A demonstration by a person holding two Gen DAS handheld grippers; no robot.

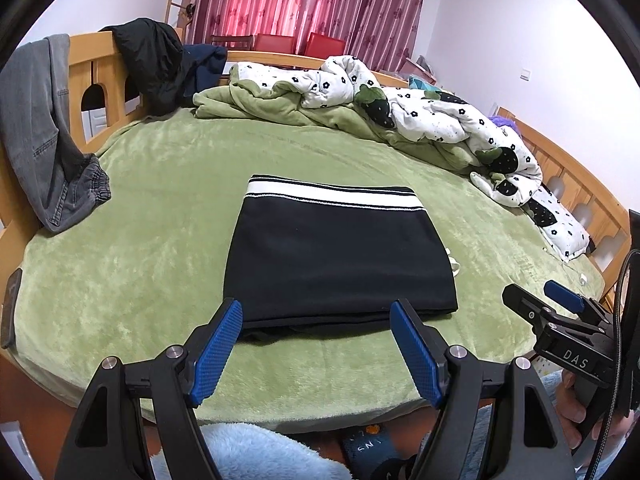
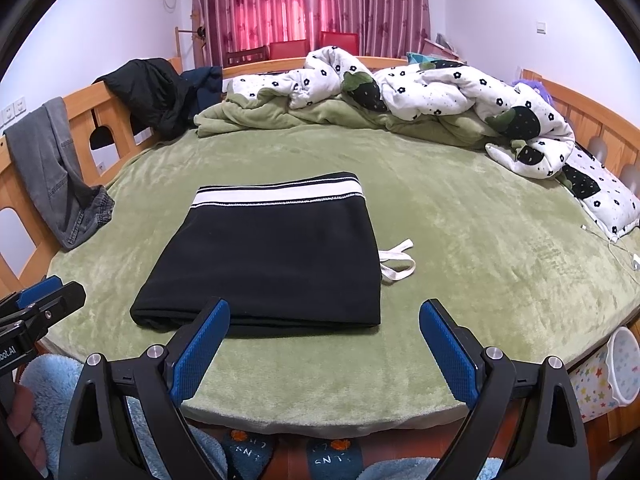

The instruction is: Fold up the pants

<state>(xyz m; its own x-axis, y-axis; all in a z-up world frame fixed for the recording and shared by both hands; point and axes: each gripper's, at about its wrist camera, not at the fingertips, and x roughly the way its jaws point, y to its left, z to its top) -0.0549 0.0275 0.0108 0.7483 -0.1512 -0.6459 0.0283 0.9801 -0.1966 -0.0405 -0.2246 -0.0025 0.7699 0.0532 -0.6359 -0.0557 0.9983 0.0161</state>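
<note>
Black pants [image 1: 336,256] [image 2: 268,264] with a white-striped waistband lie folded into a flat rectangle on the green bed cover. A white drawstring [image 2: 396,262] sticks out at their right side. My left gripper [image 1: 316,312] hovers open just in front of the pants' near edge, nothing between its blue pads. My right gripper [image 2: 324,308] is also open and empty, near the pants' front right corner; it shows at the right edge of the left wrist view [image 1: 536,296]. Neither gripper touches the cloth.
Grey jeans [image 1: 44,136] hang over the wooden bed frame at left, with dark jackets [image 1: 156,60] beyond. A crumpled flowered quilt [image 2: 440,96] lies along the back and right. A charger cable [image 2: 616,244] lies at far right. A star-patterned bin [image 2: 608,372] stands beside the bed.
</note>
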